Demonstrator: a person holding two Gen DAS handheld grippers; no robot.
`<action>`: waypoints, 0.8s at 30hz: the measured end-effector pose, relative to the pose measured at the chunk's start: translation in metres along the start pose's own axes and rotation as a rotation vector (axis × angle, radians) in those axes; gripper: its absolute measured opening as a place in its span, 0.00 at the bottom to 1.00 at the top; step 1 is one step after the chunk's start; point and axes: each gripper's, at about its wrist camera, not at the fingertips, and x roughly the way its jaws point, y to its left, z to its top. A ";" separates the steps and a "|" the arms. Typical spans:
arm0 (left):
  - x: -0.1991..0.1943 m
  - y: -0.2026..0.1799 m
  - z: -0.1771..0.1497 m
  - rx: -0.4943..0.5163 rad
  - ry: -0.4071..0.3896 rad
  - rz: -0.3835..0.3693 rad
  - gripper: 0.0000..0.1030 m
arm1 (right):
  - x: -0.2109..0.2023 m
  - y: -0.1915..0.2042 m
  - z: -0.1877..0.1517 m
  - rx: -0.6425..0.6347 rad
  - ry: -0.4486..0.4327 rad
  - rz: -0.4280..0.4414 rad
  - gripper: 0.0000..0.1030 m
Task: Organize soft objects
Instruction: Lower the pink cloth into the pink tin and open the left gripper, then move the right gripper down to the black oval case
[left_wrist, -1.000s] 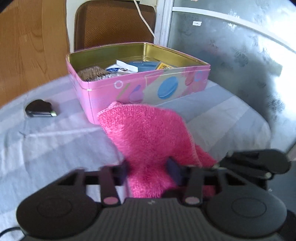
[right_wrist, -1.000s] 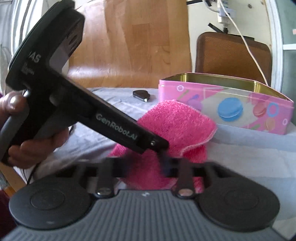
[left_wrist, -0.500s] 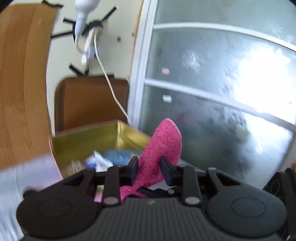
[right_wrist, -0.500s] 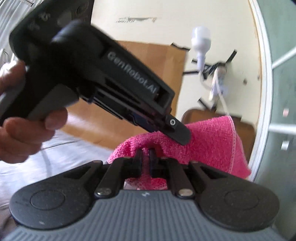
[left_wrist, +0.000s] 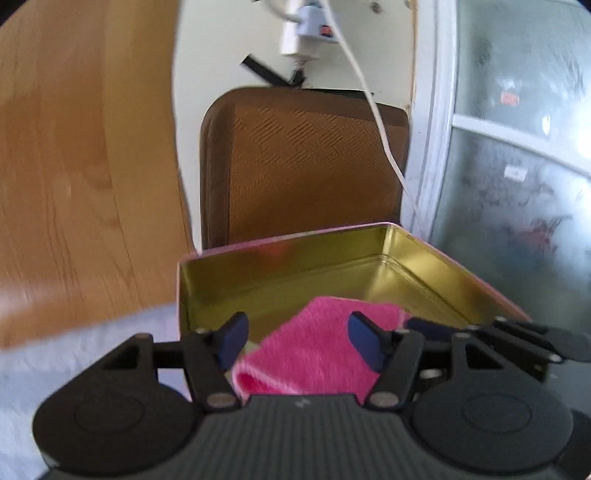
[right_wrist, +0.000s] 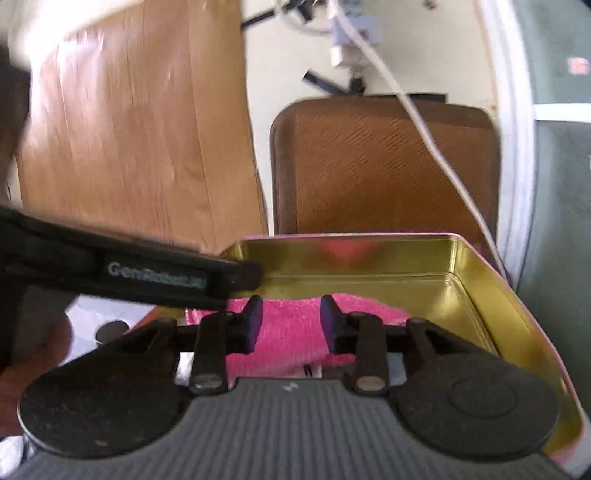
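Setting the pink cloth (left_wrist: 314, 350) down into the tin (left_wrist: 461, 266) looks like the step in hand. Both claws stand spread: the left gripper (left_wrist: 299, 341) has its 2 blue pads wide apart with the cloth lying between and below them, apparently not pinched; the right gripper (right_wrist: 291, 321) likewise shows a clear gap between its pads, cloth beneath. The cloth sits folded inside the tin, toward the near wall, partly over some paper or packets that are hard to make out. The far part of the gold floor is bare. In the right wrist view the left gripper's body crosses over the tin's left rim, just beside the right claw. To finish well: lift both claws straight up so no pad snags the terry loops and drags the fold open; clear the 2 tools apart before swinging either sideways, since they are crowded. If the fold springs up above the rim, a light press on top would likely settle it. Brown chair back (right_wrist: 384, 166) and white cable (right_wrist: 436, 147) stand behind, well apart.
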 end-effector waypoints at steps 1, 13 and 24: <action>0.002 0.006 -0.004 -0.027 0.010 -0.003 0.59 | -0.005 0.001 -0.006 0.003 -0.012 -0.013 0.37; -0.091 0.078 -0.072 -0.222 -0.111 -0.086 0.68 | -0.062 0.045 -0.027 0.099 -0.140 0.155 0.37; -0.113 0.196 -0.180 -0.298 0.109 0.373 0.72 | 0.005 0.184 -0.035 -0.123 0.053 0.385 0.37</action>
